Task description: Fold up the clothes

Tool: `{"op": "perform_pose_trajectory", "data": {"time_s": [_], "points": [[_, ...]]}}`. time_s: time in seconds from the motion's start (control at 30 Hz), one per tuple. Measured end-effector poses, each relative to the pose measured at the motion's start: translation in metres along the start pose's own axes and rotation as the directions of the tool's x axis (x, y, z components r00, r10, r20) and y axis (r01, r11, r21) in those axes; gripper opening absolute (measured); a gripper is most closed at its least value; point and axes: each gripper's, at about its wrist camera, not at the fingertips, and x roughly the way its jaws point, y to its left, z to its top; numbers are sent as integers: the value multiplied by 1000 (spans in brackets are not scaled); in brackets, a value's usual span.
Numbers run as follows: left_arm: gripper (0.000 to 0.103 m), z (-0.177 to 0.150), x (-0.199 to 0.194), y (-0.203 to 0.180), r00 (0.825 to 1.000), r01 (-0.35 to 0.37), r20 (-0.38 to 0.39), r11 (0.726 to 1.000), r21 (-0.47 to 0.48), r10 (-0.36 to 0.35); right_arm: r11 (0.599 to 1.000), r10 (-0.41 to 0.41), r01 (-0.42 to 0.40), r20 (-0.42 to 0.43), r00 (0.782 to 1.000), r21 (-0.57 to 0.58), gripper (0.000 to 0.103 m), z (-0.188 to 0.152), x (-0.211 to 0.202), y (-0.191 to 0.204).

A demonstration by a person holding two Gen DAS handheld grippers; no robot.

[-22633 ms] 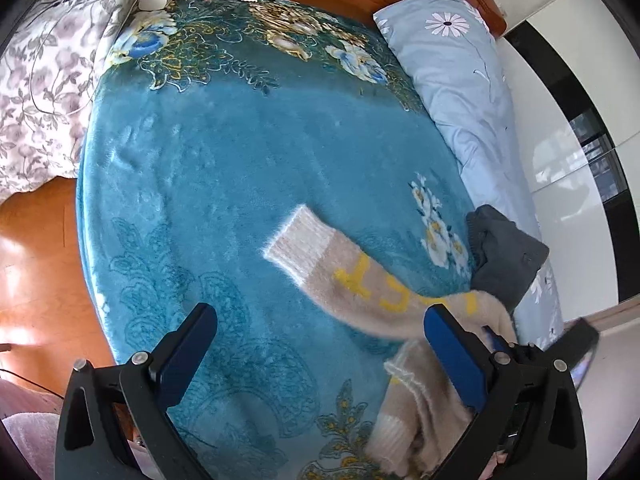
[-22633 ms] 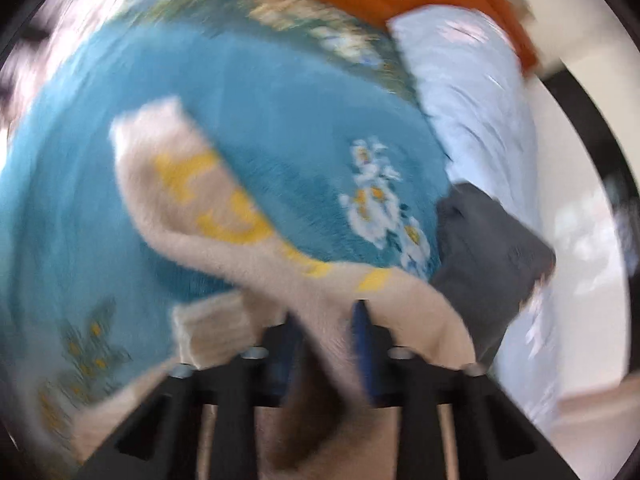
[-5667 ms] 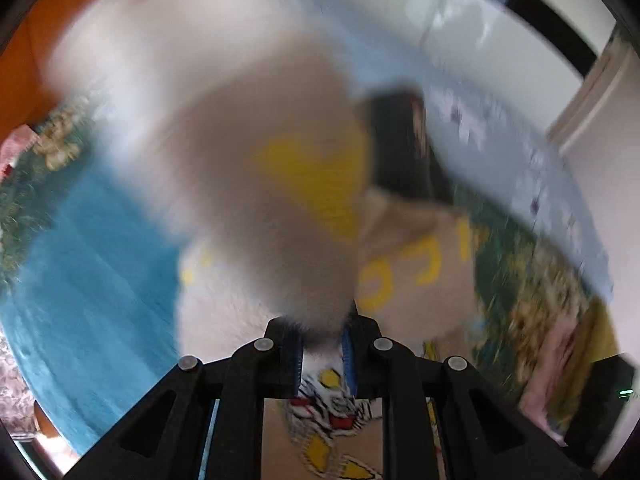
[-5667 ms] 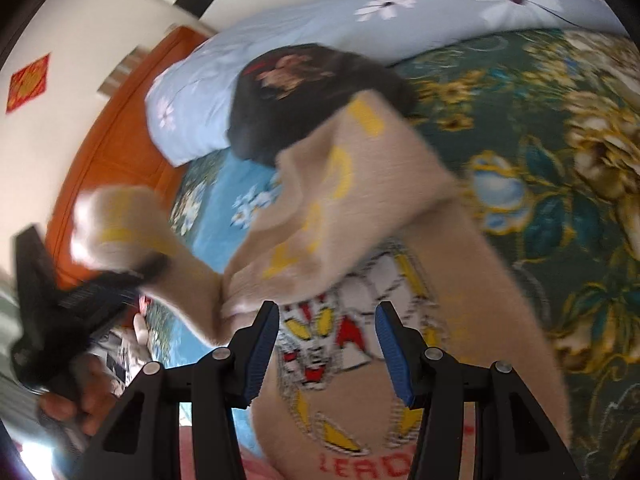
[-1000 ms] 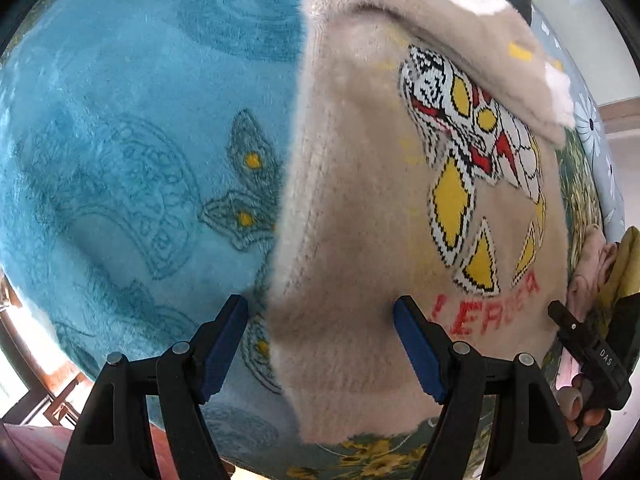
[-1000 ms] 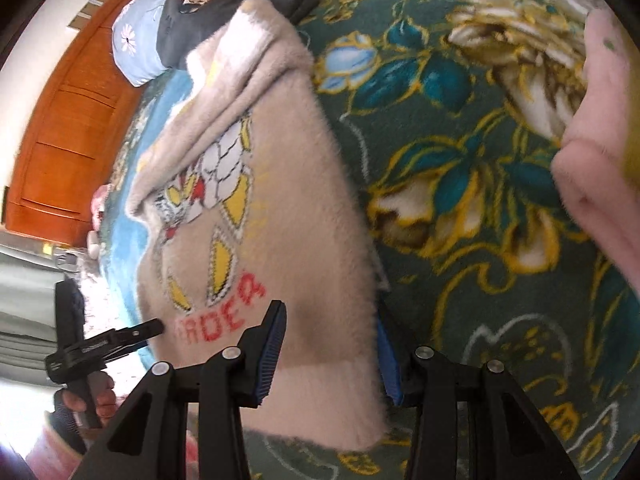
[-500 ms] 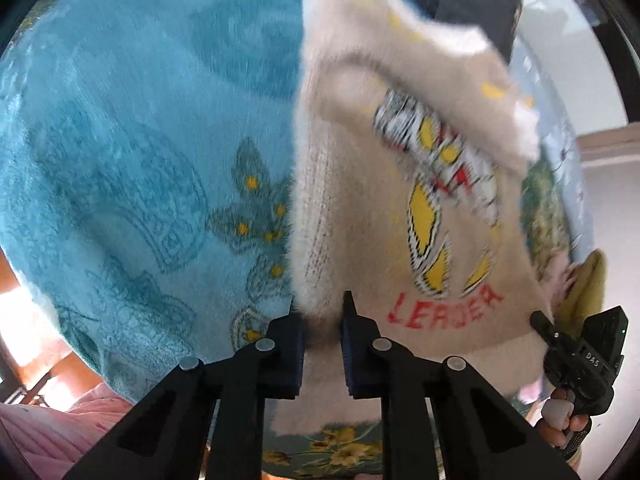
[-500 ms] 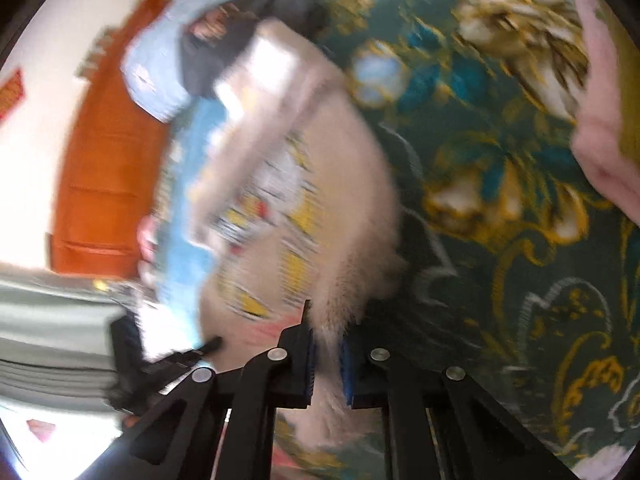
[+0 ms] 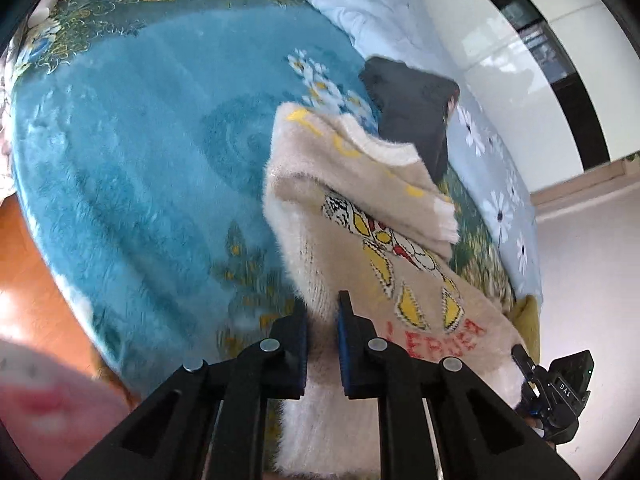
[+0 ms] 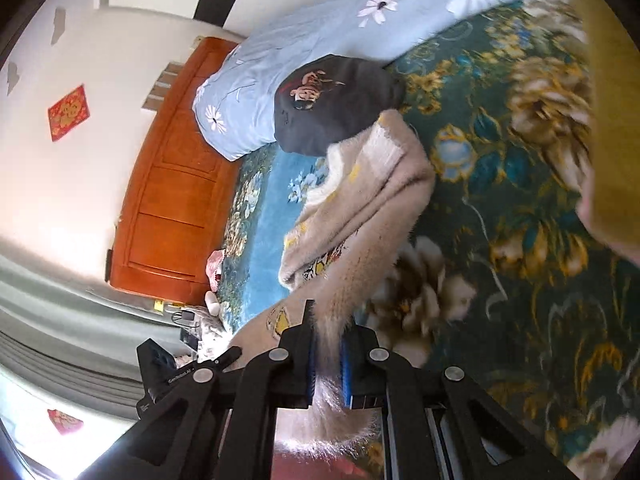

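1. Sweater (image 9: 384, 248) is lying on the bed (image 9: 132, 152), over the teal floral blanket, beige and fuzzy, chest graphic and red lettering facing up.
2. Sleeves are looking done: both are lying folded in across the upper chest, cuffs (image 9: 444, 220) resting over the top of the graphic. Side edges are reading fairly straight in the left wrist view.
3. Left gripper (image 9: 322, 320) is pinching the hem corner on its side, jaws pressed together on the knit.
4. Right gripper (image 10: 328, 344) is pinching the opposite hem corner the same way; fabric is bunching between its jaws and running up out of them.
5. Hem end is hanging off the blanket between the two grippers; collar end is resting on the bed.
6. Judgement: sleeve folds are in, and the body fold is in hand. Remaining work is carrying the hem up over the sleeves toward the collar, laying it flat, possibly one more halving.
7. Dark garment (image 10: 332, 104) is sitting folded just past the collar end, against the light-blue daisy pillow (image 10: 320, 36). It is looking finished; who folded it I cannot tell.
8. Yellow cloth (image 10: 604, 120) is showing at the edge of the right wrist view, blurred; its state is unclear, so more pieces may be waiting.
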Motion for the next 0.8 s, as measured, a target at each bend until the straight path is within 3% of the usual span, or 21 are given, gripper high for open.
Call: {"op": "perform_pose_trajectory", "data": {"time_s": [0.1, 0.2, 0.37, 0.53, 0.63, 0.73, 0.8], "points": [[12, -9, -9, -3, 1000, 19, -8, 999, 27, -18, 999, 18, -17, 34, 999, -39, 10, -6, -23, 8], [12, 2, -4, 4, 999, 48, -8, 999, -24, -48, 1000, -2, 3, 52, 999, -20, 10, 4, -23, 5], [12, 44, 27, 14, 1000, 20, -15, 996, -85, -21, 1000, -10, 9, 46, 999, 28, 10, 31, 6, 6], [12, 81, 48, 24, 999, 41, 6, 979, -200, -41, 995, -25, 20, 46, 999, 101, 11, 65, 38, 7], [13, 97, 59, 25, 1000, 22, 26, 969, -245, -17, 989, -34, 27, 45, 998, 144, 13, 86, 57, 8], [14, 110, 68, 26, 998, 19, 69, 955, -295, 2, 982, -46, 37, 42, 998, 184, 14, 106, 75, 9], [19, 114, 70, 30, 993, 61, 120, 933, -354, -19, 976, -76, 66, 38, 996, 208, 16, 116, 82, 7]]}}
